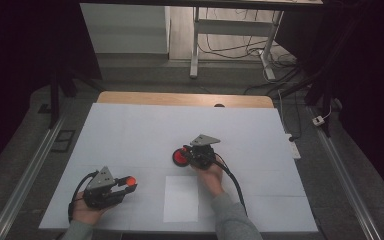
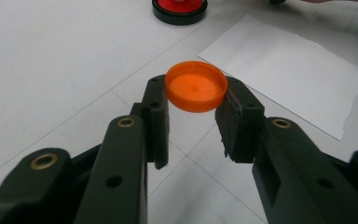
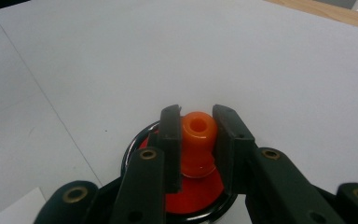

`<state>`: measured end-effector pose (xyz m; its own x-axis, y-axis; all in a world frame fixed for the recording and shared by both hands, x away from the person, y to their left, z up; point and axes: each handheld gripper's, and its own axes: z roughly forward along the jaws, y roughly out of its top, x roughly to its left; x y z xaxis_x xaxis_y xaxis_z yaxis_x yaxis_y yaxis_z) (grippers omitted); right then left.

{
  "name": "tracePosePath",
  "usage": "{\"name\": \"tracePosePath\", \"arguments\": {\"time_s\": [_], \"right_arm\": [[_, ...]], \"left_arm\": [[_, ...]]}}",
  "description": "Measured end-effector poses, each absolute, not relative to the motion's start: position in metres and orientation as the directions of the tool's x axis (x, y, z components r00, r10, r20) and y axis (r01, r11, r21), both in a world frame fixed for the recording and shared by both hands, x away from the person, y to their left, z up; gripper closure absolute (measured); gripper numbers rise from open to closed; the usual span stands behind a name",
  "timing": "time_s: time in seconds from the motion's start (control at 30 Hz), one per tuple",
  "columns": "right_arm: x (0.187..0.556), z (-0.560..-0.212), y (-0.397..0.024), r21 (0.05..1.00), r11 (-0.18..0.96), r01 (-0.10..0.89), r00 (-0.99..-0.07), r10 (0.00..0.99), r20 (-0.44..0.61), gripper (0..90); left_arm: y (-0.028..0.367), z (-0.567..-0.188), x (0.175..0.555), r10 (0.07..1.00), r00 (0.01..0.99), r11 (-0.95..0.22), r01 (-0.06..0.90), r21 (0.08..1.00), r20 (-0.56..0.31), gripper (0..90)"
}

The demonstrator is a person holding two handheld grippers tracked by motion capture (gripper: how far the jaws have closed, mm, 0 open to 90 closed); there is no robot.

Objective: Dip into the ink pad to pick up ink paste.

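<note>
**Orange cap off, stamp gripped by its knob**

Orange shows twice in the high view. The left gripper (image 1: pixel 125 184), at about 7 o'clock on the white table (image 1: pixel 130 130), holds a small orange cap (image 1: pixel 130 180) between its jaws. The right gripper (image 1: pixel 196 159), near the table's centre, stands over a red disc with a black rim, the stamp (image 1: pixel 181 157), which sticks out at the gripper's 9 o'clock. A white sheet (image 1: pixel 181 199) lies at 6 o'clock from the stamp, between the two forearms.

In the left gripper view the cap (image 2: pixel 196 87) is seen hollow side up, pinched at its rim by both pads; the jaws are closed on it and it hangs clear of the table. The stamp (image 2: pixel 179 9) sits at 12 o'clock, and the sheet (image 2: pixel 289 79) at about 2 o'clock.

In the right gripper view the jaws are narrow, clamped on an orange knob (image 3: pixel 198 133) that rises from the stamp's red top (image 3: pixel 193 196); the black rim shows around it. The knob has a round hole in its end.

Judged from this, the cap is off and the stamp is grasped, so the step in hand looks like readying the stamp. The next move would call for lifting it by the knob and carrying it toward the sheet at 6 o'clock, kept level.

The knob and the grip on it are plain in the right gripper view, while from above the gripper body hides them. The cap's hollow is clear in the left gripper view; from above it is a mere orange dot.
</note>
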<state>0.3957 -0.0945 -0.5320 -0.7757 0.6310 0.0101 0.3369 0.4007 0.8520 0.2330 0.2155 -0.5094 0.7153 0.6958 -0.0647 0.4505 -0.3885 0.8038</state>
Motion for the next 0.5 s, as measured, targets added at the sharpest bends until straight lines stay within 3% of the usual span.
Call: {"name": "tracePosePath", "arguments": {"time_s": [0.5], "right_arm": [[0.3951, -0.5334, -0.0954, 0.858, 0.397, 0.325, -0.779, 0.627, 0.005, 73.6]], "left_arm": [[0.2171, -0.5079, 0.2322, 0.708, 0.704, -0.378, 0.444, 0.812, -0.054, 65.4]]}}
